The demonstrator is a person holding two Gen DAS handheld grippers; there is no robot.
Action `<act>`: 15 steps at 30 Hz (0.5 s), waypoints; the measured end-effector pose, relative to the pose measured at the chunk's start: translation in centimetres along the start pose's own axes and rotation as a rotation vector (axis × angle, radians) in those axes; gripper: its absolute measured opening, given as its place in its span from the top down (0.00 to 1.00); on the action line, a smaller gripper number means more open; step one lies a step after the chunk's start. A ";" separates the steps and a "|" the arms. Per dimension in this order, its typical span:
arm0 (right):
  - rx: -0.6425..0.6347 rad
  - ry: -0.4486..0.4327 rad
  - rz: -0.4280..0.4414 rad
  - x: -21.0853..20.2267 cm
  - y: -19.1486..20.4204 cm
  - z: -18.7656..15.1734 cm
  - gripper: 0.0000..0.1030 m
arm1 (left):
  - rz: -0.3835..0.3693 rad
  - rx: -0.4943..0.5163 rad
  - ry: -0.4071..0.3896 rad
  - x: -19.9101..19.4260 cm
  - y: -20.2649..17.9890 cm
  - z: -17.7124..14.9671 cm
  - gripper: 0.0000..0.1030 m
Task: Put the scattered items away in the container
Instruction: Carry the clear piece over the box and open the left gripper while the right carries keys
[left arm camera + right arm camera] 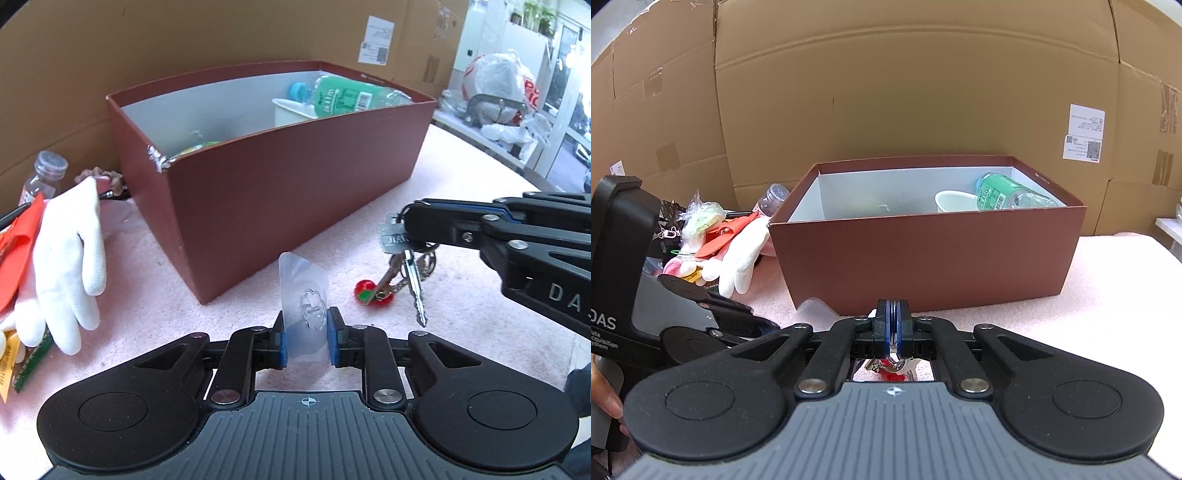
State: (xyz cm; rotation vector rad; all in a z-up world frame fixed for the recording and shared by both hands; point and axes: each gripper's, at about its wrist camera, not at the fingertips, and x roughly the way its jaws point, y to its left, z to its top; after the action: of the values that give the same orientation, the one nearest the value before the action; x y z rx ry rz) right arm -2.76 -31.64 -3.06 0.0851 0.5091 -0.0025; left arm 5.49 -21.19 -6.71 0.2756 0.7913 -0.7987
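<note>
Foreground: right gripper [893,325], blue pads pressed together on a metal key ring [894,360].
Centre: brown box [923,258], open top, on a pink cloth [1108,288].
Inside box: white cup [951,201] beside a green-labelled bottle [1004,194] lying down.
Left: white glove [742,258] amid clutter; left gripper [701,314] low.
Behind: cardboard wall [905,92].

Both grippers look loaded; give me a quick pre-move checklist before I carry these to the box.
1. Left gripper closed on the clear hook sticker: ok.
2. Right gripper shut on the key bunch: ok.
3. Keys fully off the pink cloth: not ok, red charm rests on it.
4. Brown box open on top: ok.
5. Free space inside, left of the white cup: ok.
</note>
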 end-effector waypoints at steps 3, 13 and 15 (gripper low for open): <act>-0.003 -0.008 0.002 -0.3 0.1 0.1 0.96 | -0.010 -0.005 -0.015 -0.5 -0.2 0.2 0.85; -0.012 -0.049 0.022 -2.0 0.4 1.4 0.96 | -0.007 0.002 -0.099 -4.2 -0.7 1.5 0.85; -0.021 -0.061 0.021 -2.4 0.5 1.8 0.96 | -0.005 0.004 -0.114 -4.8 -0.8 1.9 0.85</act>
State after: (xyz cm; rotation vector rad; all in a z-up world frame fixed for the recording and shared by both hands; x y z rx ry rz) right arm -3.91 -31.34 -0.27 0.0697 0.4473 0.0205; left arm 3.81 -20.09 -1.84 0.2296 0.6835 -0.8139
